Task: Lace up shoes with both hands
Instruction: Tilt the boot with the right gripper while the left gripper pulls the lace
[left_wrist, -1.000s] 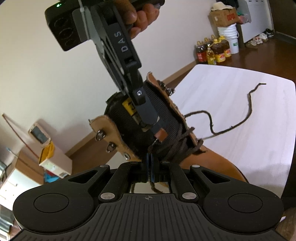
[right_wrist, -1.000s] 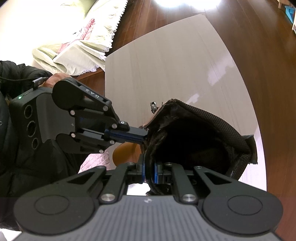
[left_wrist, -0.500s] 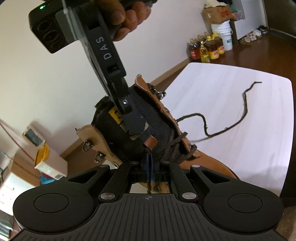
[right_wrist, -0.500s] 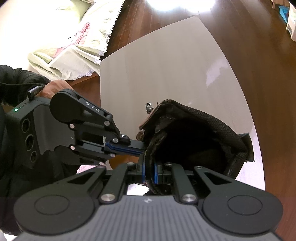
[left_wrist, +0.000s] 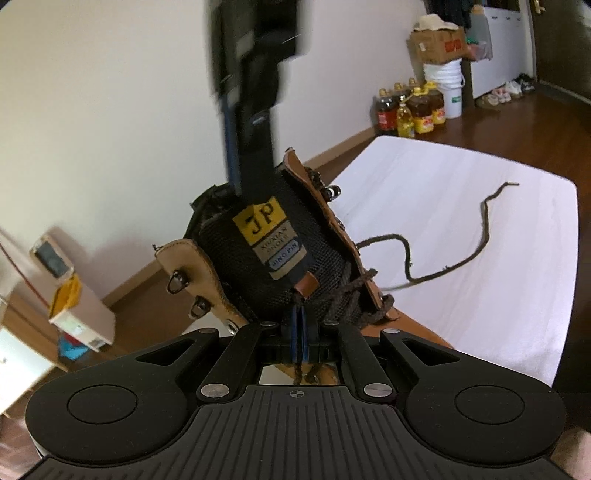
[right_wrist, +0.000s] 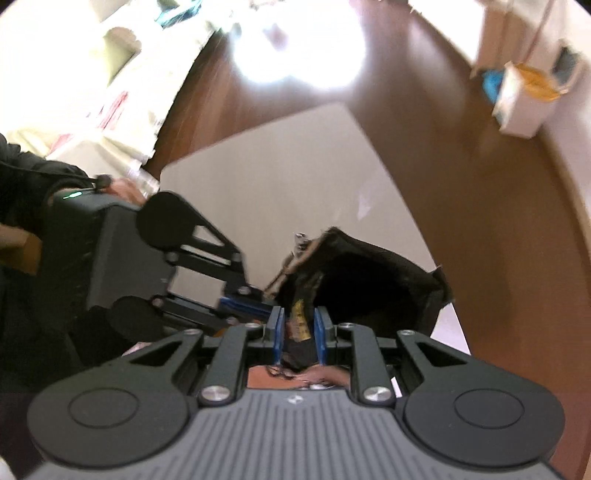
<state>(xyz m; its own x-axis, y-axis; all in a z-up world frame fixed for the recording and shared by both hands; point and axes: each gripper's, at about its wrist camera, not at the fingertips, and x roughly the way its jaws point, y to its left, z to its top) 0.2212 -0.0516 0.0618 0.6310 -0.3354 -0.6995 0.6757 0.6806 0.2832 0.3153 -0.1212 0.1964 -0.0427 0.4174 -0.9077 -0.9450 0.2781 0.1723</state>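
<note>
A tan leather boot (left_wrist: 192, 266) with a black mesh tongue (left_wrist: 258, 258) stands on the white table (left_wrist: 480, 295). My left gripper (left_wrist: 298, 325) is shut on a dark brown lace strand at the base of the tongue. The lace's free end (left_wrist: 484, 221) trails across the table to the right. My right gripper (right_wrist: 299, 328) hangs over the boot opening (right_wrist: 369, 280) with its jaws opening; the tongue's top edge sits between the pads without being pressed. In the left wrist view the right gripper (left_wrist: 240, 177) is a blur above the tongue. The left gripper (right_wrist: 255, 306) shows beside the boot collar.
Oil bottles (left_wrist: 410, 110), a white bucket (left_wrist: 447, 88) and a cardboard box (left_wrist: 439, 40) stand by the far wall. A small carton (left_wrist: 77, 314) sits on the wooden floor at the left. A dark sleeve (right_wrist: 29, 184) holds the left gripper.
My right gripper has risen from low on the tongue to its top edge and its jaws have parted, uncovering the yellow label. The left gripper keeps its hold on the lace.
</note>
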